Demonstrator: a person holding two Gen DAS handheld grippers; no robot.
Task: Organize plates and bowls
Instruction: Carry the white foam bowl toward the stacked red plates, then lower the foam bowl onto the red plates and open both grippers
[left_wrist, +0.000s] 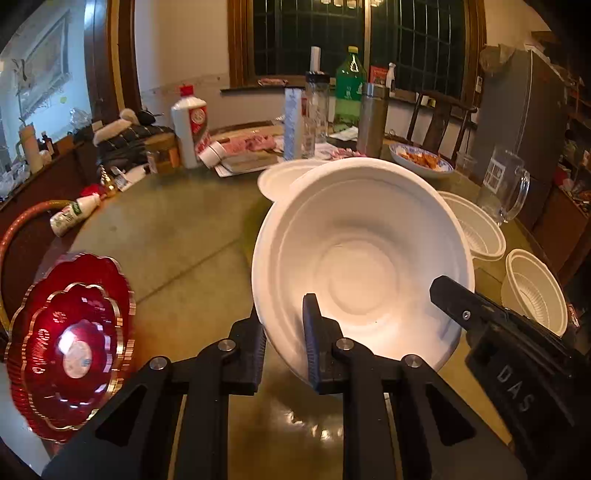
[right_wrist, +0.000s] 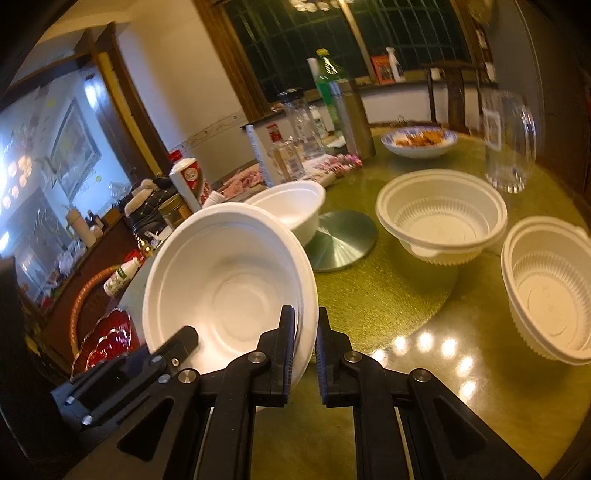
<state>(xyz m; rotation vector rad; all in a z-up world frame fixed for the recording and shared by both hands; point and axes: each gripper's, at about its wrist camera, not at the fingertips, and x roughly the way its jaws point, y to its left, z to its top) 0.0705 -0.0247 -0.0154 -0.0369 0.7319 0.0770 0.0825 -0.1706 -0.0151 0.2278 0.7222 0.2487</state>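
The left gripper (left_wrist: 284, 339) is clamped on the near rim of a white bowl (left_wrist: 364, 258), which hangs tilted above the worktop (left_wrist: 177, 236) with its open side toward the camera; the right gripper (left_wrist: 448, 291) reaches in from the right and bites the same rim. Held by two thin edges only, the bowl could bend or slip if the hands pull apart or twist against each other. Just behind it sits another white bowl (left_wrist: 280, 177), and a careless swing could knock it. In the right wrist view the right gripper (right_wrist: 306, 332) is closed on the rim of the white bowl (right_wrist: 229, 273), seen again tilted and off the worktop (right_wrist: 388, 295), with the left gripper (right_wrist: 186, 341) holding the rim lower left. Two ribbed bowls (right_wrist: 439, 218) (right_wrist: 550, 291) stand to the right, a glass mug (right_wrist: 509, 144) beyond them; a wide sweep that way might tip the mug
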